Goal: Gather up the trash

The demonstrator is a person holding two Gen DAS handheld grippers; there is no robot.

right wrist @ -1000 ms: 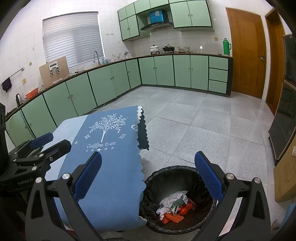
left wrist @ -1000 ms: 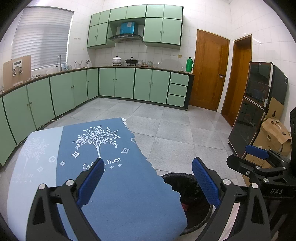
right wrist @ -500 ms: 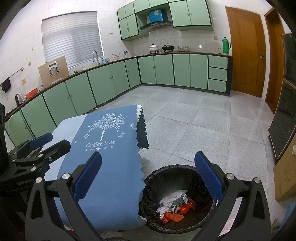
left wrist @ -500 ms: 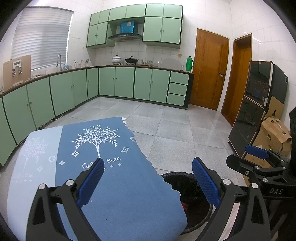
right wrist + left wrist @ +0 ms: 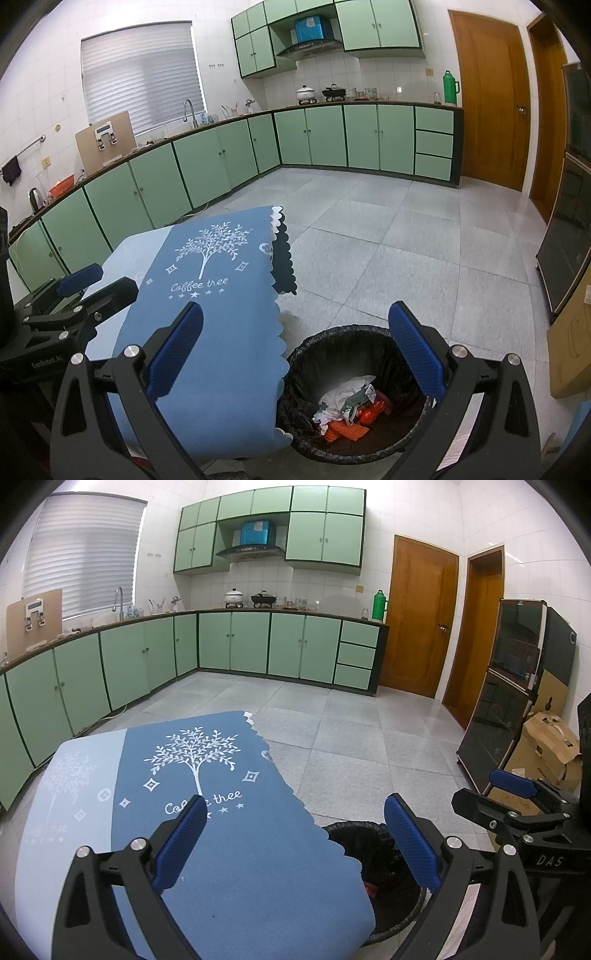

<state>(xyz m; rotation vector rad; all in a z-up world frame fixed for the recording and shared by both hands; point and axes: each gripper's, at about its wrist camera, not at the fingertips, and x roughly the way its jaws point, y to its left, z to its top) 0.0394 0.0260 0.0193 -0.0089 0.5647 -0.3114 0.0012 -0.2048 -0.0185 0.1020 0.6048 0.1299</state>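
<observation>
Crumpled trash (image 5: 351,408) inside black-lined bin (image 5: 332,338)

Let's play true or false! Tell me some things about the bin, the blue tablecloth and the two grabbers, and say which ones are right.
1. The trash bin has a black bag in it. True.
2. The bin is empty. False: white, green and orange trash lies at the bottom.
3. The right gripper is open and holds nothing. True.
4. The left gripper is squeezing a paper ball. False: it is open and holds nothing.
5. The blue tablecloth shows a white tree. True.
6. The green flask stands on the floor. False: it stands on the counter.
</observation>
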